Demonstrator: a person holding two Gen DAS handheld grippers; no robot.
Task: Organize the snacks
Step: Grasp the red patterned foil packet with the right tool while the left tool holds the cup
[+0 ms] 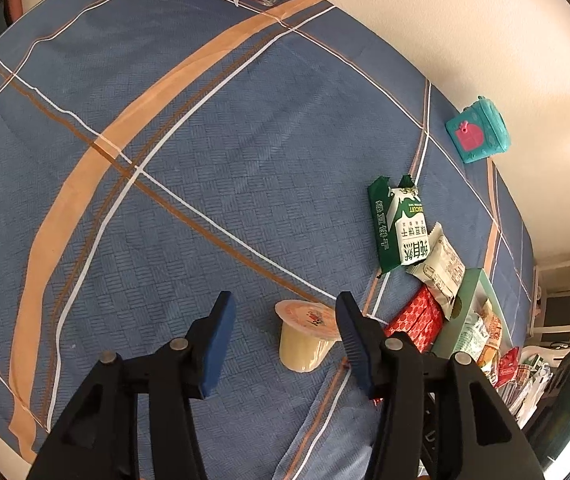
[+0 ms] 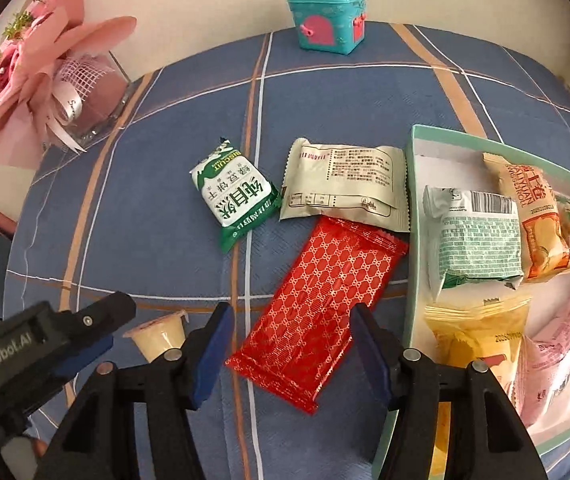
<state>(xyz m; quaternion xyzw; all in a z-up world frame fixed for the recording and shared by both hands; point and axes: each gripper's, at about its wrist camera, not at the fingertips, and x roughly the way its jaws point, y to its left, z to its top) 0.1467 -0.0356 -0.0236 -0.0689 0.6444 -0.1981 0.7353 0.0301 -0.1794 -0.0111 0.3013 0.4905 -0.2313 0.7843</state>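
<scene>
- Both views are evenly and softly lit, fairly bright, with a warm tint on the wall (image 1: 425, 40).
- Shadows on the blue tablecloth (image 2: 165, 240) are faint and diffuse; no hard source shows.
- Glare glints on the red wrapper (image 2: 317, 304), lower centre.
- Strong fisheye bending curves the cloth's stripes; the corners go black.
- Focus is sharp centrally, slightly soft toward the edges.

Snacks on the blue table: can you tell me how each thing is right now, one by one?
Left gripper: open, yellow jelly cup between its fingers, untouched.
Right gripper: open, over the red patterned wrapper.
Jelly cup: upright, sealed.
Red wrapper: flat on the cloth.
Green biscuit packet: flat, outside the box.
Cream packet: flat, printed back up.
Pale green box: open, holding snacks.
Teal toy chest: shut.
</scene>
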